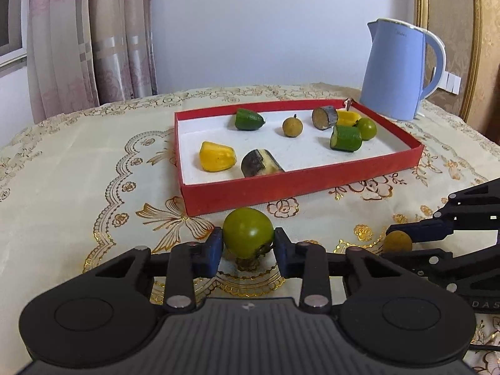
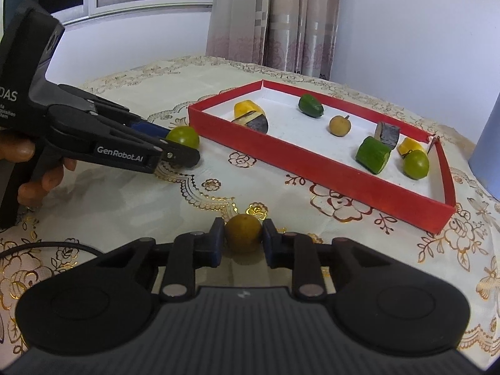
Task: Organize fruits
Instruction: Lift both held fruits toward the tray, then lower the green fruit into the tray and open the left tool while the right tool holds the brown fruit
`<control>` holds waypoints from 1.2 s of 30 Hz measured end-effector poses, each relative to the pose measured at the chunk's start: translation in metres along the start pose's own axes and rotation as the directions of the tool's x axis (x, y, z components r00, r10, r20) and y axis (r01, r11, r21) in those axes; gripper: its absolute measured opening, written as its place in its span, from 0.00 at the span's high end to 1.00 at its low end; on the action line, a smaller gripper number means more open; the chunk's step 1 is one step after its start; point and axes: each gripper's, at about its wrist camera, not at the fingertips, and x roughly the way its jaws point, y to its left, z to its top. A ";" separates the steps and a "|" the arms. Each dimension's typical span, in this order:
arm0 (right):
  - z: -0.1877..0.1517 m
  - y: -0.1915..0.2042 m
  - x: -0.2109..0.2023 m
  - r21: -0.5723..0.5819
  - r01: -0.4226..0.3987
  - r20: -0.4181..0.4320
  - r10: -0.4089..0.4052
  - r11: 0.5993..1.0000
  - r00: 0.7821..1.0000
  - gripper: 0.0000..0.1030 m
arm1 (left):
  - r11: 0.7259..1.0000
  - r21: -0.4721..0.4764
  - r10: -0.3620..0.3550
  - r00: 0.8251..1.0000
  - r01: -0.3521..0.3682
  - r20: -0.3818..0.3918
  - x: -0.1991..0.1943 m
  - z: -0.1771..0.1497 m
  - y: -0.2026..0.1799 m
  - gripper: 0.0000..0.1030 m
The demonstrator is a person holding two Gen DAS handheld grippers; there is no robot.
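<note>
The green fruit [image 1: 247, 232], round and glossy, sits on the surface [image 1: 93, 162] just before the red tray [image 1: 312, 184], clamped by the left hand-held gripper [image 1: 248, 247]. The right hand-held gripper [image 2: 243, 237] clamps a brown fruit [image 2: 243, 232]. Both point downward at a slant. An embroidered cloth covers the surface; a blue kettle [image 1: 397, 72] stands behind.

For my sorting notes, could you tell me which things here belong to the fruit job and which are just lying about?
Job: green fruit in left gripper; brown fruit in right gripper; red tray holding other fruit pieces.
Lying about: blue kettle; tablecloth; curtain.
</note>
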 end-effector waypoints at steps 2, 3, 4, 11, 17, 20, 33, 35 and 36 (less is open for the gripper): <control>0.000 -0.001 -0.001 0.002 0.001 0.004 -0.001 1.000 1.000 0.77 | 1.000 -0.003 -0.001 1.000 0.001 0.010 -0.003 0.002 -0.001 0.67; 0.000 -0.001 -0.001 0.004 0.001 0.006 -0.001 1.000 1.000 0.77 | 1.000 -0.004 -0.004 1.000 0.004 0.016 -0.005 0.003 -0.001 0.67; -0.001 -0.002 -0.002 0.005 0.000 0.008 0.000 1.000 1.000 0.77 | 1.000 -0.003 -0.008 1.000 0.008 0.024 -0.008 0.004 -0.003 0.67; 0.000 -0.004 -0.004 0.017 -0.011 0.027 0.010 1.000 1.000 0.77 | 1.000 0.013 -0.021 0.996 0.020 0.090 -0.022 0.024 -0.016 0.67; -0.001 -0.005 -0.006 0.023 -0.015 0.043 0.014 1.000 0.999 0.77 | 1.000 0.020 -0.013 0.992 0.011 0.128 -0.013 0.054 -0.028 0.67; -0.001 -0.006 -0.007 0.026 -0.012 0.046 0.010 1.000 0.999 0.77 | 1.000 0.023 -0.003 0.991 0.000 0.137 -0.001 0.068 -0.034 0.67; -0.001 -0.006 -0.008 0.030 -0.013 0.045 0.012 0.999 0.999 0.77 | 0.996 0.036 0.082 0.992 -0.085 0.096 0.056 0.099 -0.046 0.67; -0.001 -0.007 -0.007 0.029 -0.015 0.045 0.013 0.999 0.999 0.77 | 0.995 0.038 0.092 0.992 -0.096 0.088 0.063 0.102 -0.046 0.67; -0.001 -0.007 -0.007 0.029 -0.014 0.045 0.013 0.999 0.999 0.77 | 0.994 0.040 0.097 0.992 -0.101 0.085 0.066 0.103 -0.046 0.67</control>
